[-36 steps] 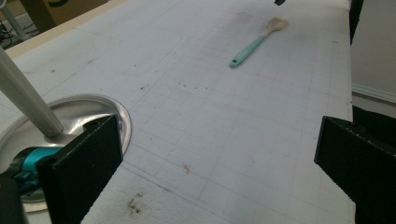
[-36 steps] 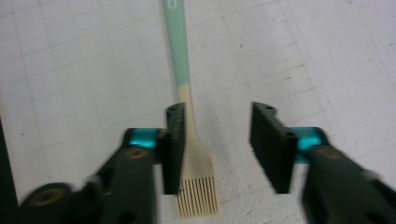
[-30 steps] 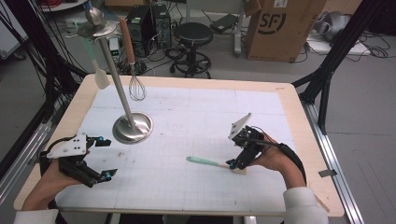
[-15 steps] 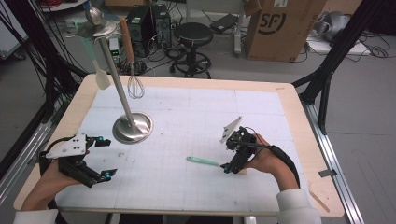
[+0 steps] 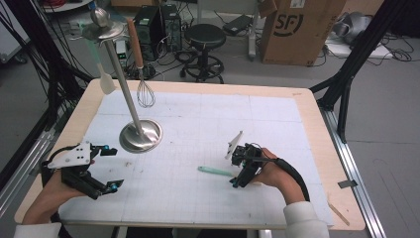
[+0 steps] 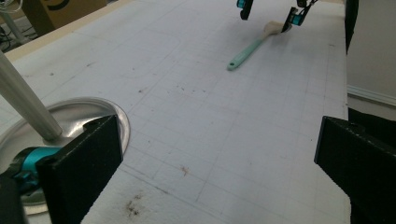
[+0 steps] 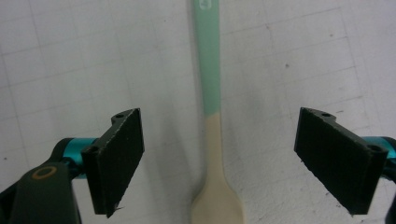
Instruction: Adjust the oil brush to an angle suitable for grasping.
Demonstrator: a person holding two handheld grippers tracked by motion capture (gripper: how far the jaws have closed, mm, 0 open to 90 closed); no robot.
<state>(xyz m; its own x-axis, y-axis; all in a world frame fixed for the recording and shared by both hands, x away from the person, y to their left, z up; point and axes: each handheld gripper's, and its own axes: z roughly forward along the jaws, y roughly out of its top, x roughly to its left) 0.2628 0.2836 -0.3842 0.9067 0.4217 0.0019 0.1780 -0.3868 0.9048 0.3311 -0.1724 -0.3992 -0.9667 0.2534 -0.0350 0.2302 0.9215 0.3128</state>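
Right gripper (image 5: 236,179) sat lower centre-right of the high view, straddling the cream head end of the spatula (image 5: 214,171). Its jaws had just been closing, spatula between them, pads not yet touching. Spatula lay flat on the tabletop (image 5: 198,124), green handle pointing left. Left gripper (image 5: 111,168) at lower left was open with nothing between its jaws, just beside the metal stand base (image 5: 141,136).

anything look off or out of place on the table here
One thing: a green-handled spatula lies flat on the mat, while the whisk and another spatula hang from the tilted metal stand. Small brown stains dot the mat. Nothing looks spilled or broken.
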